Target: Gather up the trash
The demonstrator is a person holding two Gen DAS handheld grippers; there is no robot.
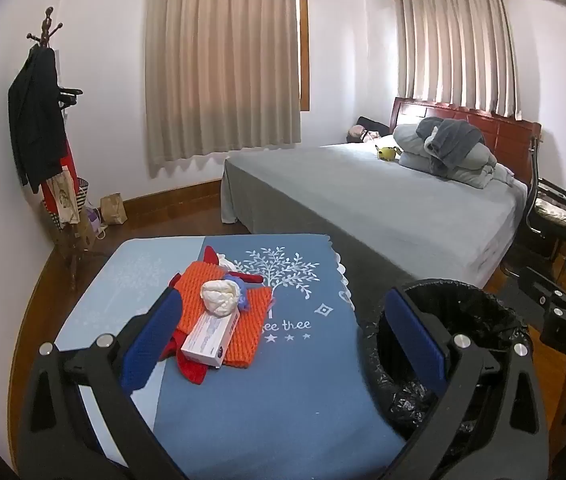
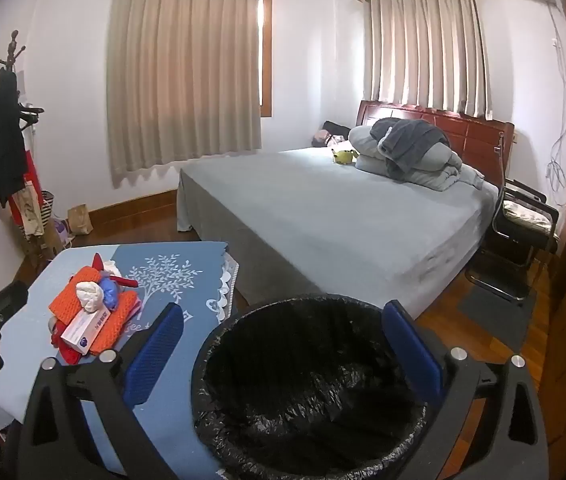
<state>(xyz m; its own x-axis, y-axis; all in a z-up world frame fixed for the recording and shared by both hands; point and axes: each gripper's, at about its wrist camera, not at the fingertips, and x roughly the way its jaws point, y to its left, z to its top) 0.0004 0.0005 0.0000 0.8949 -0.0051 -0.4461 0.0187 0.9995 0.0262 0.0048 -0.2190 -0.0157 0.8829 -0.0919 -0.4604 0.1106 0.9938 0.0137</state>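
Both claws, left claw (image 1: 283, 340) and right claw (image 2: 283, 352), spread wide and empty; trash pile (image 1: 219, 320) loosely stacked on worktop (image 1: 283, 380) beside bin (image 2: 307, 392); grabbing the box risks toppling the wad.

The left gripper (image 1: 283, 344) is hovering with jaws spread above the blue tablecloth (image 1: 267, 392), a trash pile (image 1: 219, 320) lying just beside its left finger.

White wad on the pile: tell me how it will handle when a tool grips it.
The wad looks like crumpled tissue, so probably very light and squashy under the pads. It sits loose on the box and orange mesh, so a sideways nudge would likely roll it off rather than shift the pile.
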